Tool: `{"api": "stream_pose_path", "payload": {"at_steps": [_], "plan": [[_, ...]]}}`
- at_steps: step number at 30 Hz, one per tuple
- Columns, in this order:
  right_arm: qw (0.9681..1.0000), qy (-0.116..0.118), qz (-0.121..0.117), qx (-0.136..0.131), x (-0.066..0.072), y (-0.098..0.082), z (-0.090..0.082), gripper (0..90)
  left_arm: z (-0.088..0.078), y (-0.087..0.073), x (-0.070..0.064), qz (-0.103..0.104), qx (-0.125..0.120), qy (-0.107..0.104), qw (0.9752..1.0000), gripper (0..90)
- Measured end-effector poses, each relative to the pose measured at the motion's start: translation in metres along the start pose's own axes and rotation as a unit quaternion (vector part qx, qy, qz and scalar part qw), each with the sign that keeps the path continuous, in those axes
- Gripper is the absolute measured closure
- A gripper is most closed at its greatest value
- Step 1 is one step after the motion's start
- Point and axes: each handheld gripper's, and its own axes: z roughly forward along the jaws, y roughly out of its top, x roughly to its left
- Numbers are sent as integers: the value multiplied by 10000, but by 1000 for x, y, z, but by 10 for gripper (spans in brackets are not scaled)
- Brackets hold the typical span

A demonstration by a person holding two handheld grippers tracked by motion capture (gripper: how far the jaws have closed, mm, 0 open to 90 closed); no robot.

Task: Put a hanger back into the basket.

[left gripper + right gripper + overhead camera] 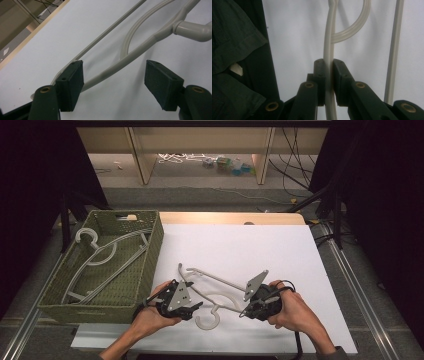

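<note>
A pale grey plastic hanger (pixel 216 295) lies on the white table top (pixel 280 255), hook toward the person. In the high view my left gripper (pixel 198 308) reaches it from the left and my right gripper (pixel 243 313) from the right. In the left gripper view the left gripper (pixel 113 75) stands open, and one arm of the hanger (pixel 140 50) runs between the jaws close to the left pad (pixel 71 82), well apart from the right pad. The right gripper (pixel 329 65) is shut on another arm of the hanger (pixel 331 37), pinched between both pads.
A green woven basket (pixel 150 265) stands at the table's left edge with more grey hangers (pixel 107 257) lying inside. White surface stretches behind and to the right of the hanger. A dark green sleeve (pixel 234 50) shows at the left of the right gripper view.
</note>
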Motion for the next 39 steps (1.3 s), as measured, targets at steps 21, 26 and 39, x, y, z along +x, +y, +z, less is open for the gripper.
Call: {"api": "stream_pose_path", "payload": {"at_steps": [21, 26, 39], "plan": [[9999, 12, -31, -147, 1, 0, -9, 820, 26, 9, -1, 1415, -70, -293, 9895, 626], [9997, 32, -102, -199, 1, -1, -12, 819, 22, 11, -1, 1830, -62, -445, 9821, 678], [9982, -77, 43, -586, -11, -10, -22, 720, 9, 27, -9, 2617, 5, -524, 9637, 773]]}}
